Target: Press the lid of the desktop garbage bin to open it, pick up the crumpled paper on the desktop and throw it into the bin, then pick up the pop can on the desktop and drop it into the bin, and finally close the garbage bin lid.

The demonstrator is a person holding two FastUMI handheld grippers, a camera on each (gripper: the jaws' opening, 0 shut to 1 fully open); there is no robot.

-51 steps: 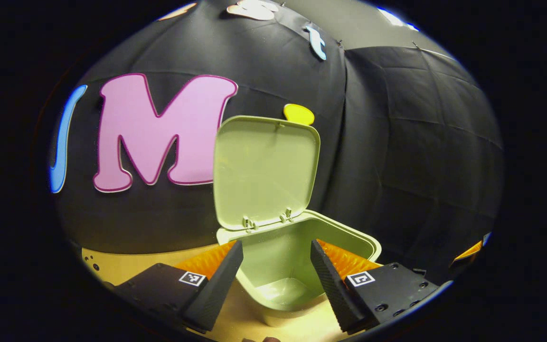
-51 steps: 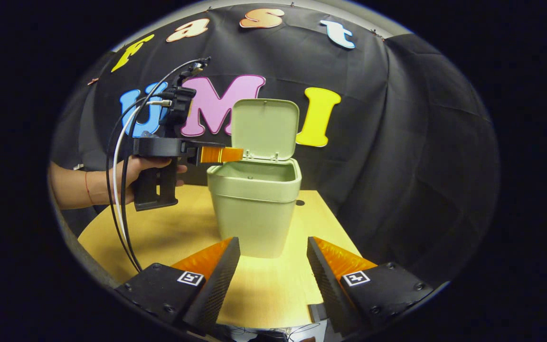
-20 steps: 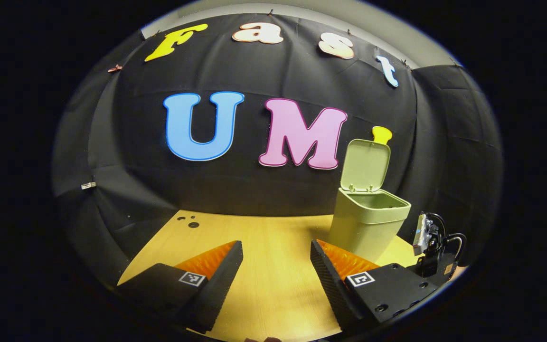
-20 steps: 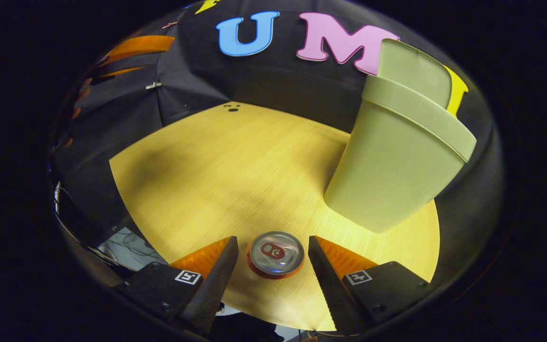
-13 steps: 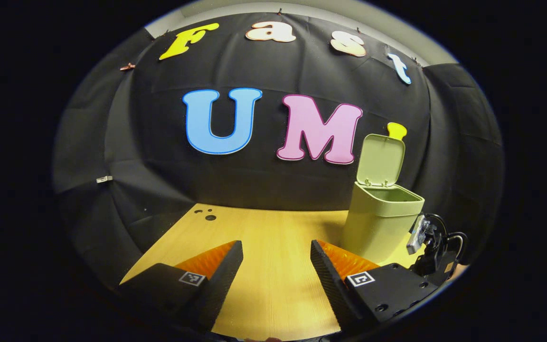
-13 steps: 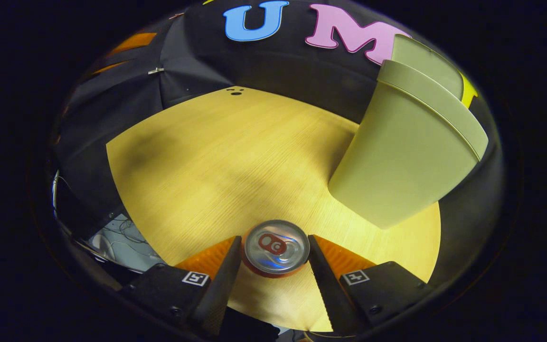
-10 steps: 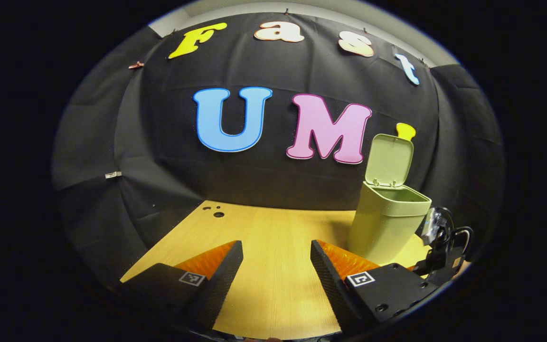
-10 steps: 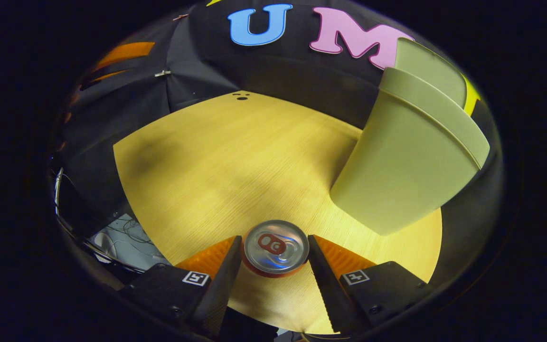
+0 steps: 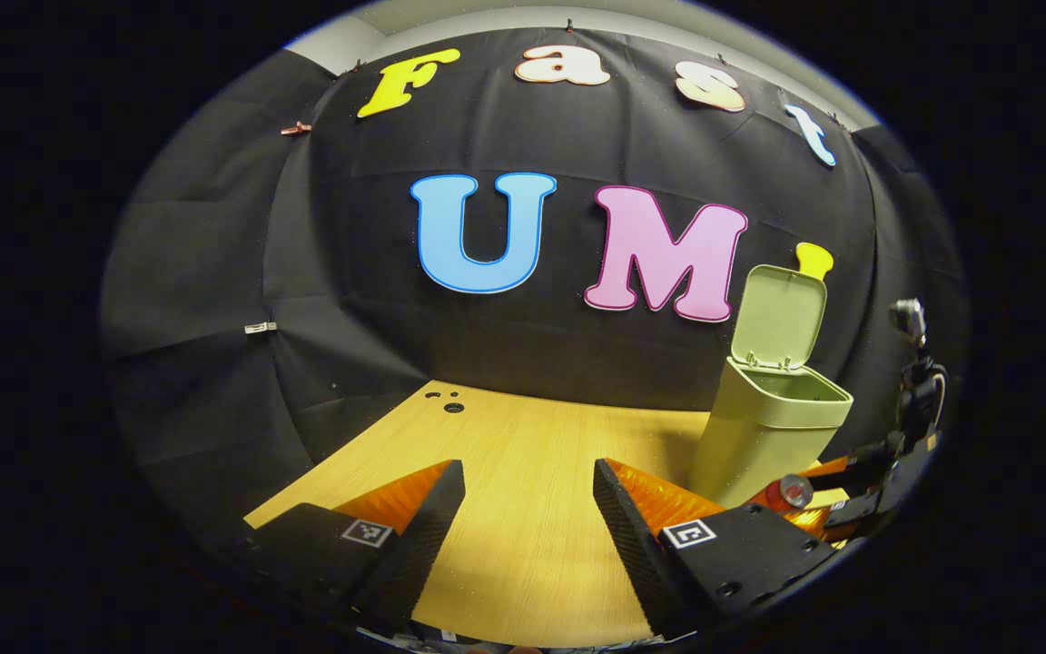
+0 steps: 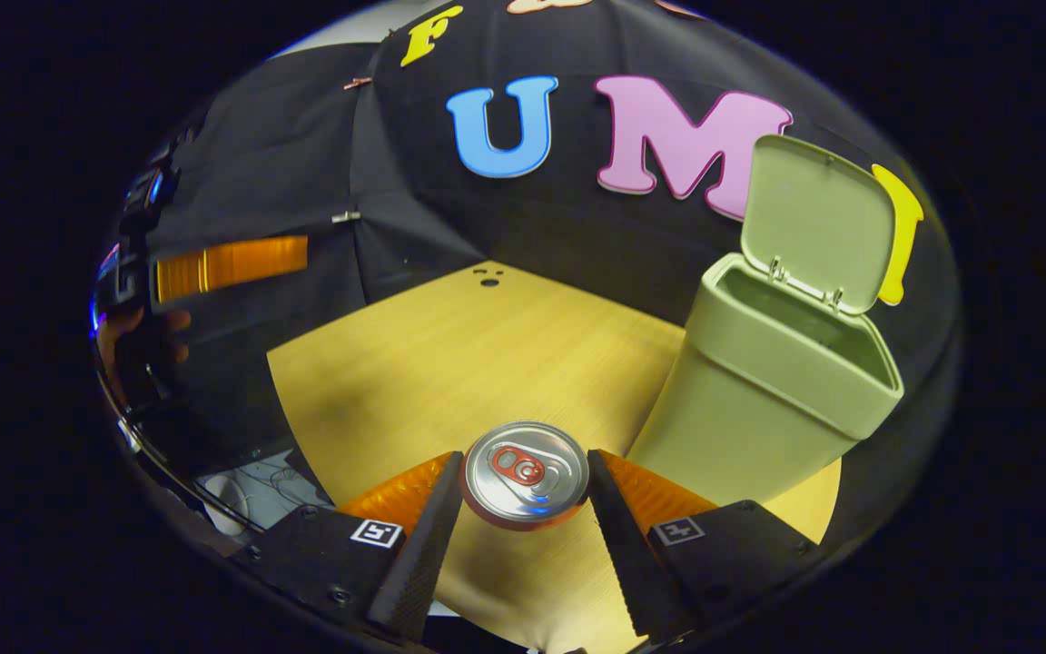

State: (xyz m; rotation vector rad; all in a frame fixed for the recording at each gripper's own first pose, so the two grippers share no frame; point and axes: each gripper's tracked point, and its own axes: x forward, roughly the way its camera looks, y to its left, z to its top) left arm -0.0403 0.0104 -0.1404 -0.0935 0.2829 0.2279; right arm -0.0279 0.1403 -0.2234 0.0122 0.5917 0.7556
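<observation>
The pop can (image 10: 525, 473) sits upright between the two fingers of the right gripper (image 10: 523, 509), its silver top and red tab facing the camera; both fingers press against its sides, so the gripper is clamped on it. Whether its base touches the tabletop (image 10: 450, 363) cannot be told from the right gripper view. In the left gripper view the pop can (image 9: 784, 492) shows small at the foot of the garbage bin (image 9: 773, 427), held by the right gripper (image 9: 836, 500).

The garbage bin (image 10: 777, 391) stands just to the right of the can and a little beyond it, with its lid (image 10: 814, 222) swung up and back on the hinge, leaving the mouth open toward the top.

The left gripper (image 9: 527, 527) hangs over the near edge of the tabletop (image 9: 523, 454) with its fingers apart and nothing between them. From the right gripper view, that left gripper (image 10: 232, 263) is well off to the left, beyond the tabletop's edge, with a hand (image 10: 137, 341) on its grip.

Bare wood stretches between the two grippers. The far left corner carries a few small holes (image 9: 448, 401).
</observation>
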